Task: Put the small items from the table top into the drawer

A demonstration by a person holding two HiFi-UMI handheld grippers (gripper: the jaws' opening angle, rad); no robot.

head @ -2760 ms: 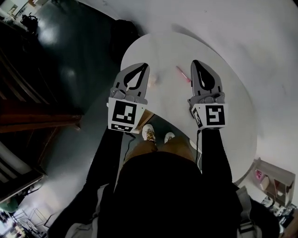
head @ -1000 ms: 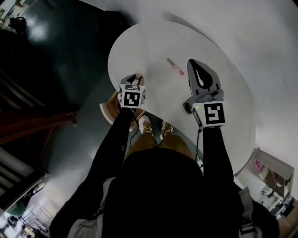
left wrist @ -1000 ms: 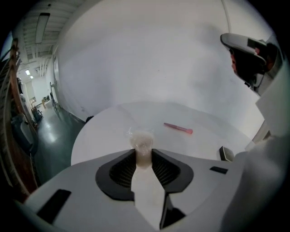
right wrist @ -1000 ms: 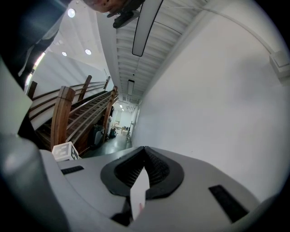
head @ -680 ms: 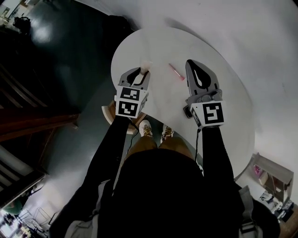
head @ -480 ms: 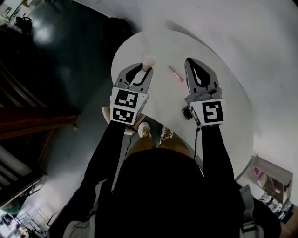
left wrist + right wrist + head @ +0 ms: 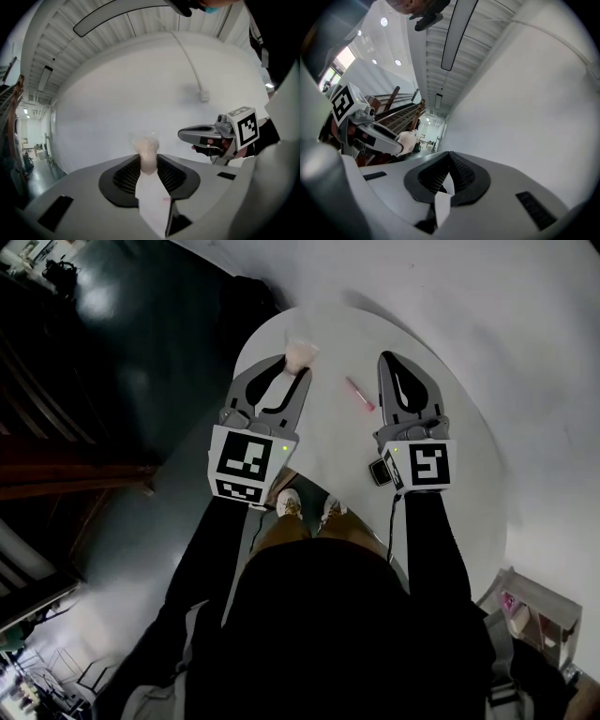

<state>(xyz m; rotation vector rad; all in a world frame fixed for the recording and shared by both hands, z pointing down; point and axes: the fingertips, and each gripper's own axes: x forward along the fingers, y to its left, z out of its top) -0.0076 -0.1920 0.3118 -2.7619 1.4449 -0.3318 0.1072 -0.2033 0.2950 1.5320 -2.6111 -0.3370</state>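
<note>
A pale bag (image 7: 146, 150) is pinched in the left hand-held gripper (image 7: 292, 367), up over the surface (image 7: 450, 512). It looks soft, light and easily squashed, so a gentle hold seems best. The right hand-held gripper (image 7: 450, 164) is closed, empty. A pen (image 7: 360, 394) lies on the surface.

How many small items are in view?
3: pale wrapped item in the left gripper, pink pen on the table, dark object by the right gripper. Grippers may hide others.
</note>
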